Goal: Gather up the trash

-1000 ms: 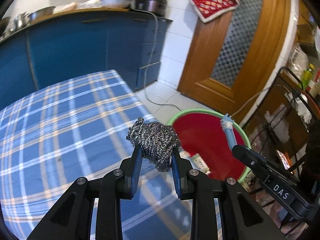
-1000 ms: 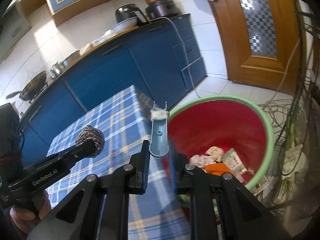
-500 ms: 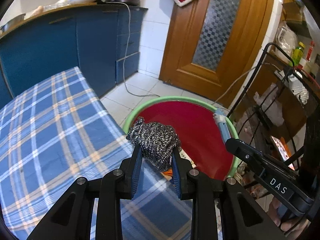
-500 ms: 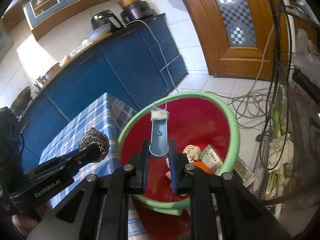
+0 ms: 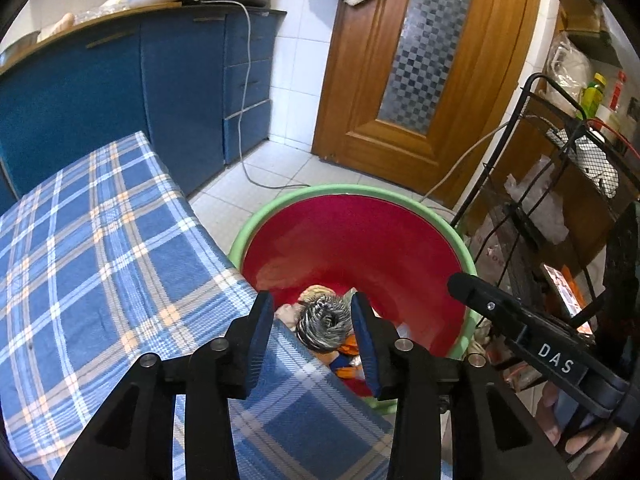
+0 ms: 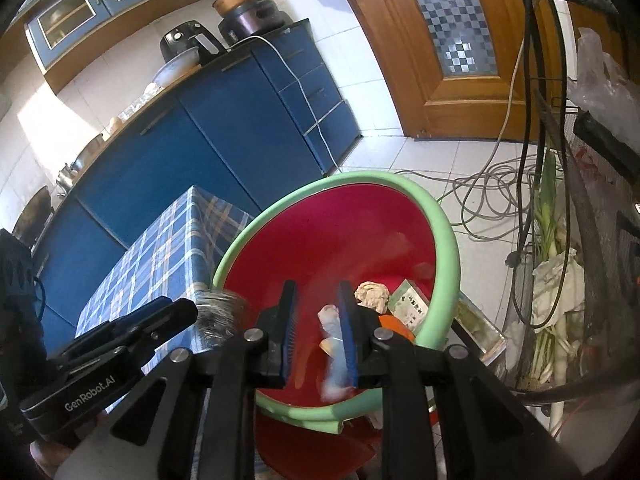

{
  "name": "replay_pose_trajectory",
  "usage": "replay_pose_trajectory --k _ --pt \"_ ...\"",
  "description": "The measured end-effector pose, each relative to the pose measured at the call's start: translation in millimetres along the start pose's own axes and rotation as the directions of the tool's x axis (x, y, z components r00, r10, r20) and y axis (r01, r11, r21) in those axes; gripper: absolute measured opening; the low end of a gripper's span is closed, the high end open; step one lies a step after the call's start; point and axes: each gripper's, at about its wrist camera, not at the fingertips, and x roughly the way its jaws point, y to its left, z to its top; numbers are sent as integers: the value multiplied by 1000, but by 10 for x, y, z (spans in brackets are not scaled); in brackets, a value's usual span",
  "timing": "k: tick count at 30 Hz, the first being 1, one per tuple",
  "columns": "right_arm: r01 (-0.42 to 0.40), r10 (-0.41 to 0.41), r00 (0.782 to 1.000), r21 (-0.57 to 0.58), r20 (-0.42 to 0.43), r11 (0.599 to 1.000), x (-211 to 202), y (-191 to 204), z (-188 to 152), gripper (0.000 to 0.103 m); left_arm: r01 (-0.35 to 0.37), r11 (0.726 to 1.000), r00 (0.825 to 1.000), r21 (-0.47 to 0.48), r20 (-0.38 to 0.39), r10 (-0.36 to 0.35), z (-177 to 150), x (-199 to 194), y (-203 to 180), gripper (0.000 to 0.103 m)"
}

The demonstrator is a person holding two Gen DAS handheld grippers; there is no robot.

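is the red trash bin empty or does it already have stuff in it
Not empty. The red bin holds a crumpled paper wad, a printed packet and orange scraps at its bottom.

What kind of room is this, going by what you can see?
Most likely a home kitchen: blue cabinets with cooking appliances on the counter, a table under a checked cloth, and a red bin for trash on the tiled floor.

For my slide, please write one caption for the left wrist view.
Left gripper, jaws just opened, drops a steel wool scourer into the green-rimmed red bin.

"DAS" and "GenRobot.AI" on tongs [image 5: 556, 354] [image 6: 92, 388]
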Motion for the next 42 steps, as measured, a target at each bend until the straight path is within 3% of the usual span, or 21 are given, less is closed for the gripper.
replay_pose_trajectory --k 11,25,33,42 --pt "-17 18 999 -23 33 1000 -158 123 -4 31 -3 1000 999 -20 33 4 -57 -225 57 41" --pt "-66 73 996 -130 53 989 -432 588 -181 39 -91 988 989 -129 101 104 -296 -851 420 44" --pt "-108 121 991 -207 51 972 -599 927 -344 46 -184 959 964 -214 152 219 -510 -1353 684 56" --pt "-136 159 986 -296 54 945 -806 1312 -560 66 -303 902 918 -307 159 363 -785 -1810 931 65"
